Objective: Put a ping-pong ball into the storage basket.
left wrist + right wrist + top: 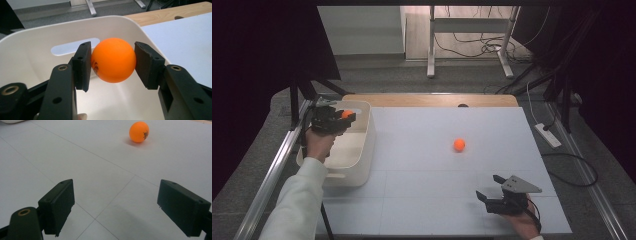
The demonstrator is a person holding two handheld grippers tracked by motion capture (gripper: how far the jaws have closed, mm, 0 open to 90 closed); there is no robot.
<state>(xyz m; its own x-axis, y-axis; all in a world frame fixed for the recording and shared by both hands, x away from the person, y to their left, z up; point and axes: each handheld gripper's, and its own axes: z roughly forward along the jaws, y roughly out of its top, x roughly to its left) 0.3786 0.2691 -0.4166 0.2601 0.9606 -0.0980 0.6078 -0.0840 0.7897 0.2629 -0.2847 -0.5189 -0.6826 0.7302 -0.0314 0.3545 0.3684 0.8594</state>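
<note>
Nearest the lens in the left gripper view, the left gripper has its two black jaws clamped on an orange ball, one pad against each side at the centre of the frame. The ball hangs over the open mouth of the white bin, whose pale floor shows below and behind it and whose far wall, with its handle slot, crosses the upper left. In the high view the same gripper sits over the bin at the left of the frame, ball at its tip. So the move that looks due is a release: the ball is already above the bin's inside, with nothing between it and the floor, and parting the jaws should let it fall in. A second ball lies on the white table right of centre, well apart from the bin. The right gripper, at the lower right, is the nearer to it; its jaws stand wide apart and empty, pointing up the frame toward that ball, which lies ahead in the upper right of the right gripper view.
</note>
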